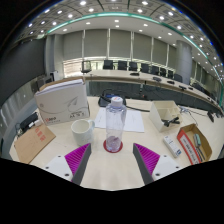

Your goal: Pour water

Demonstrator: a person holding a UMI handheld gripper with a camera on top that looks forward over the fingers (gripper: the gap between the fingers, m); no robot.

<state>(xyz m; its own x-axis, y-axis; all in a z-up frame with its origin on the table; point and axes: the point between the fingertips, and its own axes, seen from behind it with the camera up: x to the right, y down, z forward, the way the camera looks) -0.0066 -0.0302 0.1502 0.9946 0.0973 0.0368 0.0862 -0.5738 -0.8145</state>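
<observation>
Your gripper [113,158] sits at the bottom centre of the frame, fingers spread wide, pink pads [78,156] facing inward. Nothing is held. The gap between the fingers is far wider than the bottle.

The water bottle [115,125] stands upright at frame centre, just ahead of the fingers and lined up with the gap between them. Clear body, white cap, resting on a small red coaster [112,148]. Neither pad touches it.

Left of the bottle, close by, a white cup [81,130] stands upright on the table [110,172].

Upper left of centre: a large white box [63,99] behind the cup. Lower left: a brown cardboard box [31,141] lying flat. A sheet of paper [101,118] lies behind the bottle.

Right side: a tan cardboard box [167,110] at mid-height, a small white carton [172,147] below it, and an orange packet [195,143] further right.

Top of frame: a row of dark chairs [120,66] along a long desk, windows behind, ceiling lights above.
</observation>
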